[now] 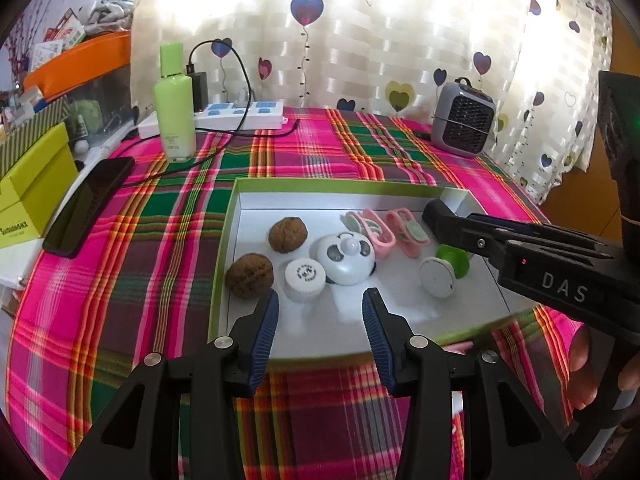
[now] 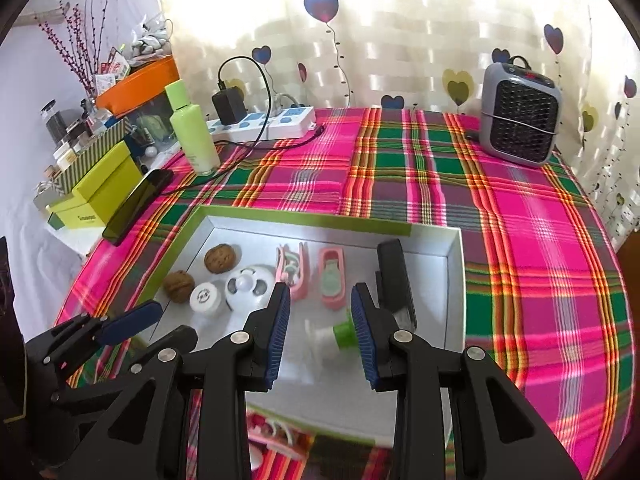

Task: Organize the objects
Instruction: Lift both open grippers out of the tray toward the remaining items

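A white tray (image 1: 240,216) with a green rim lies on the plaid cloth. It holds two walnuts (image 1: 288,235), a white round jar (image 1: 305,280), a panda bell (image 1: 346,258), two pink clips (image 1: 406,232) and a green-and-white spool (image 1: 444,272). My left gripper (image 1: 320,320) hovers open over the tray's near edge, with nothing between its fingers. My right gripper (image 2: 322,320) is open above the spool (image 2: 336,336), which lies blurred on the tray floor between its fingers, pads apart from it. A black bar (image 2: 394,276) lies along the tray's right wall.
A green bottle (image 1: 175,108), power strip (image 1: 240,116), phone (image 1: 88,204) and yellow-green box (image 1: 32,184) stand at the back left. A grey heater (image 1: 464,120) is at the back right. A pink clip (image 2: 276,436) lies on the cloth by the tray's near edge.
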